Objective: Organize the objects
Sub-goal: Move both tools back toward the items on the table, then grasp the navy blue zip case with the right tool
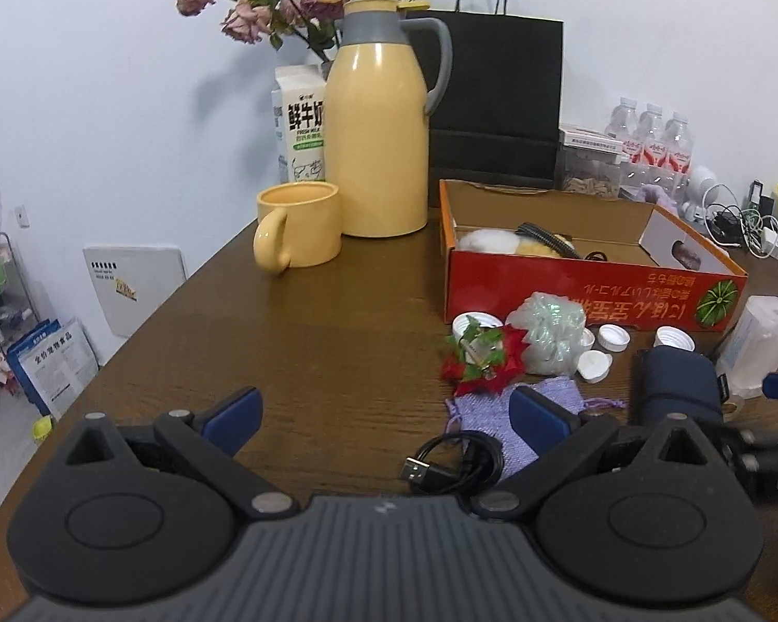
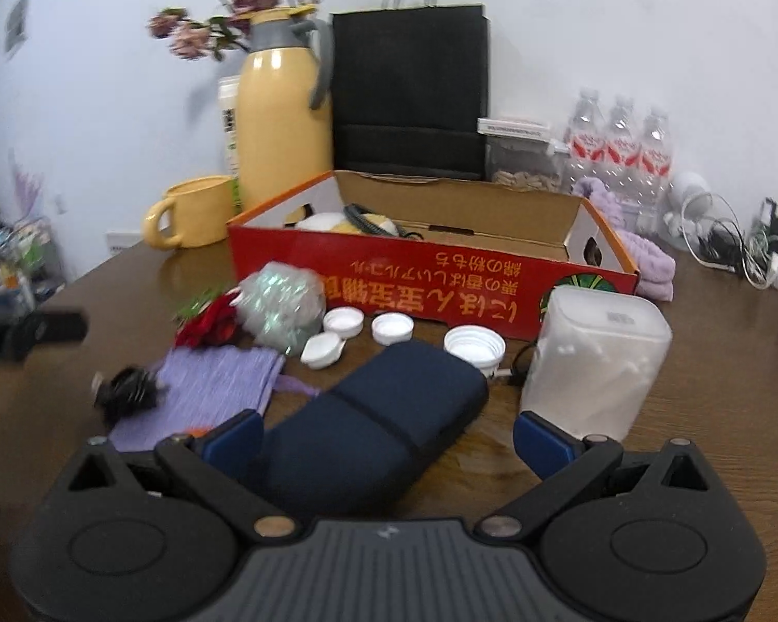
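A soft navy pouch (image 2: 384,430) lies between wide-spread fingers (image 2: 233,438).

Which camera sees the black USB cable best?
The left wrist view: the black USB cable lies sharp and coiled, its plug showing, just ahead of the gripper. The right wrist view shows it only as a blurred dark lump.

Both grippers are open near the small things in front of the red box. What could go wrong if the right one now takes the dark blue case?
1. The right gripper is open around the dark blue case; closing could push the translucent container beside it.
2. Loose white caps lie just beyond the case and may scatter.
3. The left gripper is close, above the black cable, so the two could collide.
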`<state>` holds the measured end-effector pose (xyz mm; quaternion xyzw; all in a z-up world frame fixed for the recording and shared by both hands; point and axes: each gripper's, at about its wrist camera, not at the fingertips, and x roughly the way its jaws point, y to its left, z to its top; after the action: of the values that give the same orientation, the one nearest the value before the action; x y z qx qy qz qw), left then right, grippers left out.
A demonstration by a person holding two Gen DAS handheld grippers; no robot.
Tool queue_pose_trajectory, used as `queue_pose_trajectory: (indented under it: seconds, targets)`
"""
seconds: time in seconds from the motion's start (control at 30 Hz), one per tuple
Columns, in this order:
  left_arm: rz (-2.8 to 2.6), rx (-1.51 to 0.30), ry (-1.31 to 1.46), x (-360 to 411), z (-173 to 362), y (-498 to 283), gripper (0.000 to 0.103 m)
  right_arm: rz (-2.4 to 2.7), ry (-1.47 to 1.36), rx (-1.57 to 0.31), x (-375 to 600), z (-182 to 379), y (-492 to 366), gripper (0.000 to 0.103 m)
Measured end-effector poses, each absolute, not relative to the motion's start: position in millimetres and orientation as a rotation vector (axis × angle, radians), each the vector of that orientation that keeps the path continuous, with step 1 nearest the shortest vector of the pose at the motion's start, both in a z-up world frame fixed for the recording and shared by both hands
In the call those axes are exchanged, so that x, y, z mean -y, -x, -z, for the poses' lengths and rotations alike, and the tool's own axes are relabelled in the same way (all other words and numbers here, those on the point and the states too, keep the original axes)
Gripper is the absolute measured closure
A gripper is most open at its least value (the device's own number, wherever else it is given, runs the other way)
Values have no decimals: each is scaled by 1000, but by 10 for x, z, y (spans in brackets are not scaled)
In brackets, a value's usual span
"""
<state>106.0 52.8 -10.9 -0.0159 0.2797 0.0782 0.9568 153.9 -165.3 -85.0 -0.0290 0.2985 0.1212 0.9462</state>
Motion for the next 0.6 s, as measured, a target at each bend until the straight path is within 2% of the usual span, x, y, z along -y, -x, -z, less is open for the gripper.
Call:
queue_pose_trajectory:
  seconds: [0.17,0.5,0.57,0.6]
  targets:
    - [-160,-581,46,-586,152,-1058,0,-169,47,-691,1516,973,-1821,0]
    - [-158,-588,68,-666,208,-1062,0,-151,83,-730,1330,1139,-1892,0]
    - [-159,-594,75,-680,232,-1068,0,-147,85,-723,1327,1138,-1883,4]
    - [-159,-599,78,-685,244,-1072,0,-146,80,-716,1334,1134,-1875,10]
